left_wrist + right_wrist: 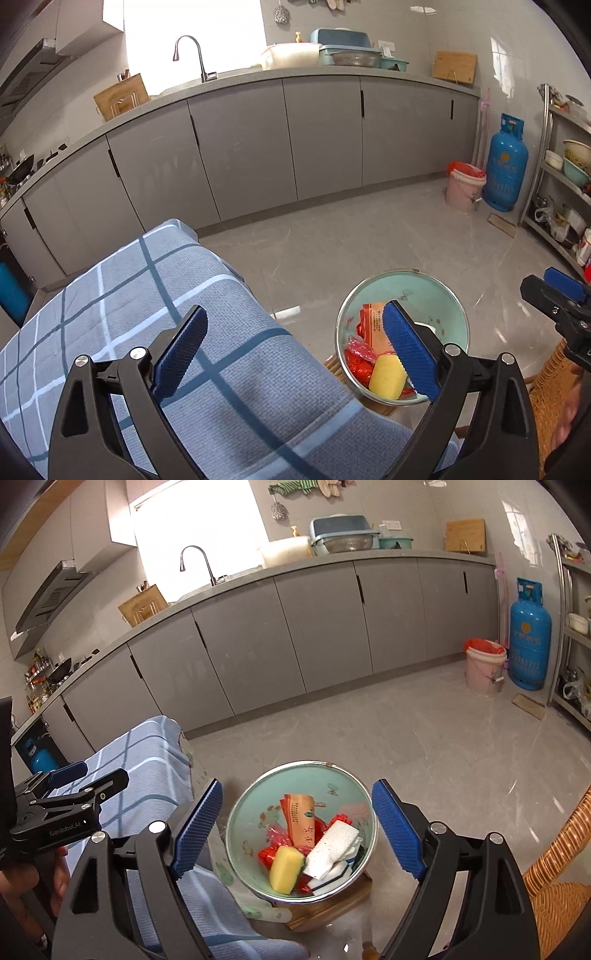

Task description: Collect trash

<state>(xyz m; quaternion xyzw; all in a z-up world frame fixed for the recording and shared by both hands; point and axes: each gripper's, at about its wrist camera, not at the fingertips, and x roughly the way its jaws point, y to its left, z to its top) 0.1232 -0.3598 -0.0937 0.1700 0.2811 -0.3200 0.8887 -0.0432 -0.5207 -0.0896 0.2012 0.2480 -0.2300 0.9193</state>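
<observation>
1. Right wrist view: right tool [297,830], pads spread wide apart, nothing between them and nothing held. Points steeply down at the bowl.
2. Enamel bowl [258,797], pale green inside, metal rim; sits just ahead of and below the right tool, framed between its two pads, on a wooden stand [332,904].
3. Bowl contents, i.e. the collected trash: orange packet [299,819] standing on end with its long axis running away from the tool; yellow sponge [286,867] nearest the tool; white paper towel [332,845] to the right of it; crumpled red wrapper [267,856] underneath.
4. Left tool [295,354], pads likewise wide apart and empty; hangs over the blue checked cloth [147,295].
5. From the left tool the bowl [439,295] lies off to the right, partly behind its right pad.
6. Judgement: right tool is the nearer and better lined up on the bowl; no loose trash shows on the cloth, so collection looks largely done.
</observation>
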